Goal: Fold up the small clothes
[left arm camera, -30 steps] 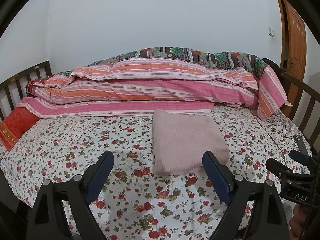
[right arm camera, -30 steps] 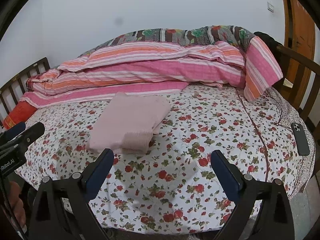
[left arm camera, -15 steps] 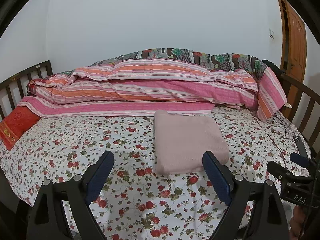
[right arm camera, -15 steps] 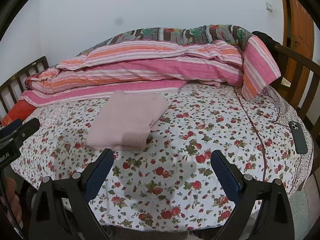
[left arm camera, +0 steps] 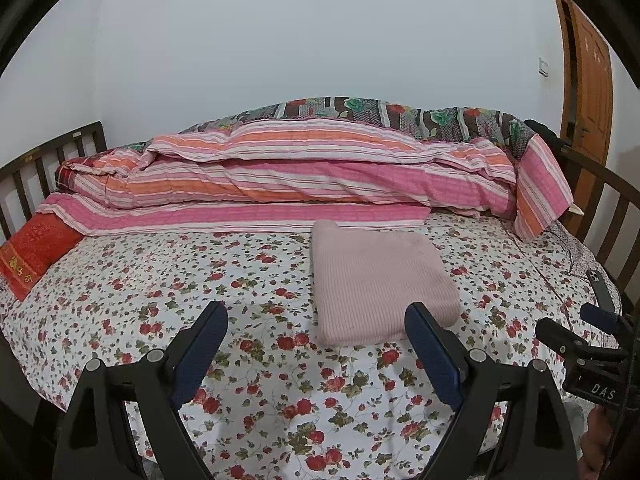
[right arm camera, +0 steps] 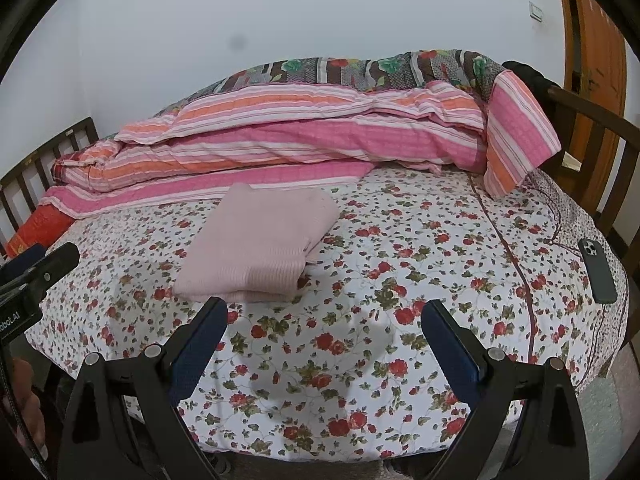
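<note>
A pale pink knitted garment [left arm camera: 376,280] lies folded into a neat rectangle on the floral bedsheet [left arm camera: 160,280]; it also shows in the right wrist view [right arm camera: 260,240]. My left gripper [left arm camera: 316,344] is open and empty, held back above the near part of the bed, short of the garment's near edge. My right gripper [right arm camera: 324,344] is open and empty, to the right of and nearer than the garment. Each gripper shows at the edge of the other's view.
A rolled pink and orange striped quilt [left arm camera: 300,176] lies along the far side of the bed. A red cushion [left arm camera: 32,248] sits at the left. A dark phone [right arm camera: 598,270] lies near the right edge. Wooden bed rails [left arm camera: 600,200] stand at both ends; a wooden door [left arm camera: 588,92] is at the right.
Both grippers have drawn back and risen slightly from the bed; the garment looks smaller and more of the sheet's near edge shows. The garment has not moved.
</note>
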`<state>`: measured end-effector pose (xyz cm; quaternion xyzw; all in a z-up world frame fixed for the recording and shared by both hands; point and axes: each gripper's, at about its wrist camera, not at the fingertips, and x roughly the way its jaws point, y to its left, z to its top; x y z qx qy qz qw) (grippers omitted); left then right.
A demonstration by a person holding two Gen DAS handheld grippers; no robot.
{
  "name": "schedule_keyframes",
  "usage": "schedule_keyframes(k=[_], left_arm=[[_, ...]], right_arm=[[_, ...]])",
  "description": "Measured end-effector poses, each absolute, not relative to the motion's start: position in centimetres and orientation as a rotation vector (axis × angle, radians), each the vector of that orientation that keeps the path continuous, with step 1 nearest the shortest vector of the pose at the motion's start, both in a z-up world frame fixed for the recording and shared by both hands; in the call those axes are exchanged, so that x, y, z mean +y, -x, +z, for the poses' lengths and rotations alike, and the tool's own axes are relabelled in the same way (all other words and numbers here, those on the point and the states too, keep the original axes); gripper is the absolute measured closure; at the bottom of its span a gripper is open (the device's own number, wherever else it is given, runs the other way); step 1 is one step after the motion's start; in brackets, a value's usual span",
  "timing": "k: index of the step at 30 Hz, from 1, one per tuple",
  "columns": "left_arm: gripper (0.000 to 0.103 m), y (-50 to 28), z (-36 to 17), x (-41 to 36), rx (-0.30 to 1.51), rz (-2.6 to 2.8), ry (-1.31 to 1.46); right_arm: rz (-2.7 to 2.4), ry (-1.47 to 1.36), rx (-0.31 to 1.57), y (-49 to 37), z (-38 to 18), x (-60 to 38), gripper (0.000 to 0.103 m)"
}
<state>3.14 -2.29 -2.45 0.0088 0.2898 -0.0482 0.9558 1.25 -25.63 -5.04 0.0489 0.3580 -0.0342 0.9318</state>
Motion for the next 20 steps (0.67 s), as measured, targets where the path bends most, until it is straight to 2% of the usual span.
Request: schedule_keyframes(k=[20], left_arm=[[0.013,-3.00,-2.78,-2.10,0.597,-0.092,-0.025]], right_arm=[[-0.085,-0.104,0.725,-0.84,-4.79,-26.06,0.007]])
